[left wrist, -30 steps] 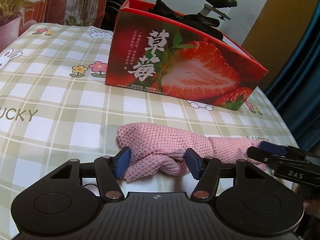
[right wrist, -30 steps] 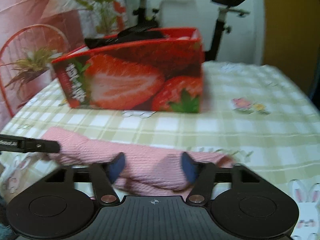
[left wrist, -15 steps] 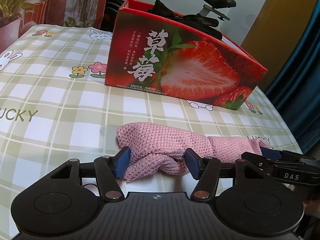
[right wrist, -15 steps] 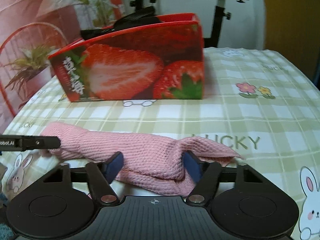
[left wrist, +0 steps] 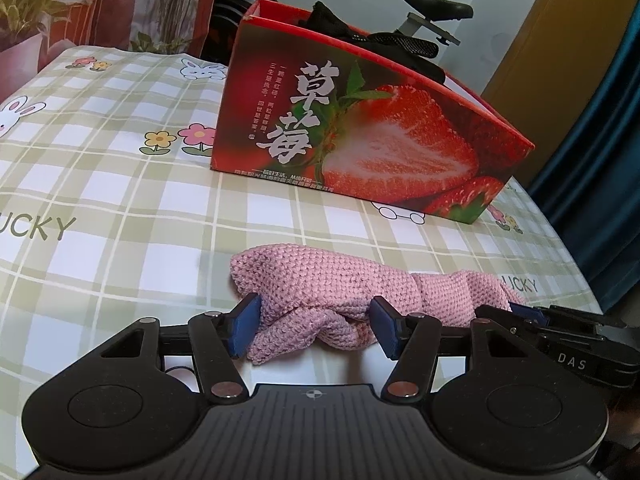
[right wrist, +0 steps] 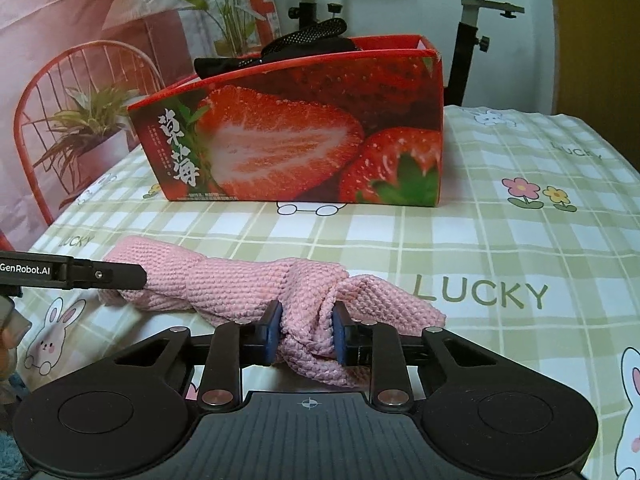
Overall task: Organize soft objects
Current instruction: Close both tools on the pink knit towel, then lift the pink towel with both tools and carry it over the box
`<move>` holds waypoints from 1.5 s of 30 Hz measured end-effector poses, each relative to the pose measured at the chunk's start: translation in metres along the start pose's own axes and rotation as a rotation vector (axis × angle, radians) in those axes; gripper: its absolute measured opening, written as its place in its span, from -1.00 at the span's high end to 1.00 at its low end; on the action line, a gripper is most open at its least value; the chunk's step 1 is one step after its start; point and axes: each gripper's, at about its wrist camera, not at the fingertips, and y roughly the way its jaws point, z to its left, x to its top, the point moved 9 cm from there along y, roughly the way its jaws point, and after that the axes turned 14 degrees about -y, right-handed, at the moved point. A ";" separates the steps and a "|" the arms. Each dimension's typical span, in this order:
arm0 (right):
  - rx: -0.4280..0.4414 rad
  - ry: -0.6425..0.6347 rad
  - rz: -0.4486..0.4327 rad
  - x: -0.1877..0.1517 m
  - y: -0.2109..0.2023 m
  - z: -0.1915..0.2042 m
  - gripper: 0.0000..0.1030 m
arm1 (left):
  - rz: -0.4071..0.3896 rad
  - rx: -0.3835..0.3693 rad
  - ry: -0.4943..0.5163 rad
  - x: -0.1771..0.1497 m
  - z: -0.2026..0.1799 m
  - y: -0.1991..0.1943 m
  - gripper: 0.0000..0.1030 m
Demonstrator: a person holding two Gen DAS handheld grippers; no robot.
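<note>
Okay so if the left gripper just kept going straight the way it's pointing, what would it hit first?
The pink knitted cloth: its bunched end already sits between the left gripper fingers, so going on would push into it. Beyond it lies bare checked tablecloth, then probably the strawberry box.

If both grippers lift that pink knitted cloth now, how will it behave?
The pink knitted cloth probably sags between grips: it lies limp and bunched. Likely light. Its coarse knit should resist slipping from the right gripper, whose jaws have just been closing on it.
</note>
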 end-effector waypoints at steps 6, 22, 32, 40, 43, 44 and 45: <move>0.006 0.005 -0.024 0.003 -0.004 0.001 0.61 | 0.018 -0.039 -0.025 -0.002 -0.002 -0.001 0.33; -0.019 -0.048 -0.185 0.062 -0.035 -0.012 0.63 | -0.113 -0.114 0.043 0.038 -0.036 -0.037 0.37; -0.037 -0.113 -0.293 0.139 -0.052 -0.026 0.63 | -0.227 -0.164 0.077 0.097 -0.069 -0.061 0.37; -0.071 -0.152 -0.312 0.197 -0.040 -0.043 0.63 | -0.259 -0.167 0.078 0.141 -0.086 -0.053 0.37; -0.085 -0.159 -0.288 0.211 -0.024 -0.049 0.63 | -0.249 -0.155 0.080 0.156 -0.087 -0.042 0.37; -0.088 -0.158 -0.274 0.213 -0.018 -0.050 0.63 | -0.239 -0.149 0.083 0.160 -0.087 -0.037 0.37; -0.091 -0.155 -0.260 0.215 -0.011 -0.052 0.63 | -0.227 -0.143 0.091 0.163 -0.088 -0.031 0.37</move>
